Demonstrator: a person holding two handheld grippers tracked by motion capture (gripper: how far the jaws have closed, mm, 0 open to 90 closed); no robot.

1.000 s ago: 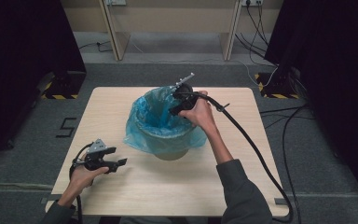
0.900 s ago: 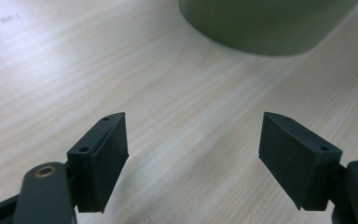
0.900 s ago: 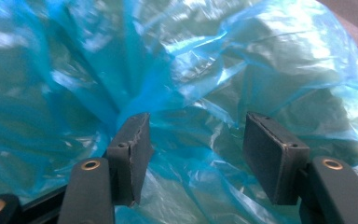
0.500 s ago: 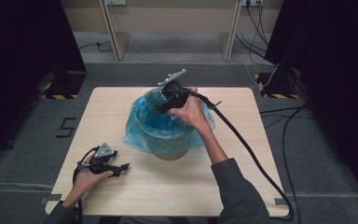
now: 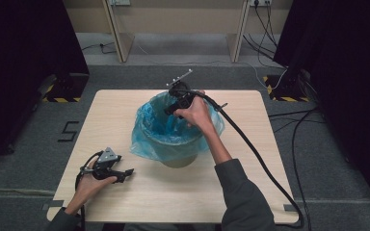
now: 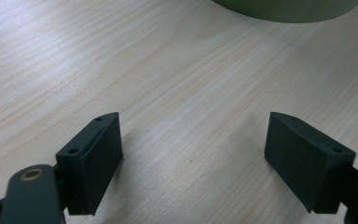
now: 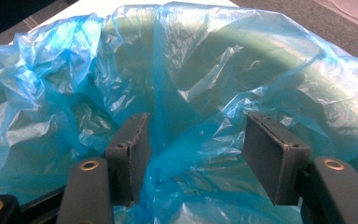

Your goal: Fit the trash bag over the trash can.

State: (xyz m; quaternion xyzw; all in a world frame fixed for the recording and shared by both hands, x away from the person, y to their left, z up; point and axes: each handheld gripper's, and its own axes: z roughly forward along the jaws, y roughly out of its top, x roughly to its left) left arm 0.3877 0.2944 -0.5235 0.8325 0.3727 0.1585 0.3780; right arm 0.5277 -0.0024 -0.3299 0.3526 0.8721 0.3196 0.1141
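A green bin (image 5: 179,159) lined with a blue plastic bag (image 5: 149,137) stands mid-table. My right gripper (image 5: 170,109) hangs over the bin's far rim and points down into it. In the right gripper view its jaws (image 7: 196,154) stand apart with a crumpled fold of the bag (image 7: 51,93) running between them; the pads do not press on it, and the jaws have just been opening a little. My left gripper (image 5: 125,174) rests low over the table's front left, apart from the bin. It (image 6: 193,158) has been opening and holds nothing; the bin's base (image 6: 284,9) lies ahead.
The wooden table (image 5: 120,108) has bare room left of and in front of the bin. A thick black cable (image 5: 250,149) trails from the right gripper across the table's right side to its front corner. Dark curtains and floor cables surround the table.
My right gripper has shifted slightly left along the bin's far rim. The left hand has hardly moved, and its jaws look a little wider.
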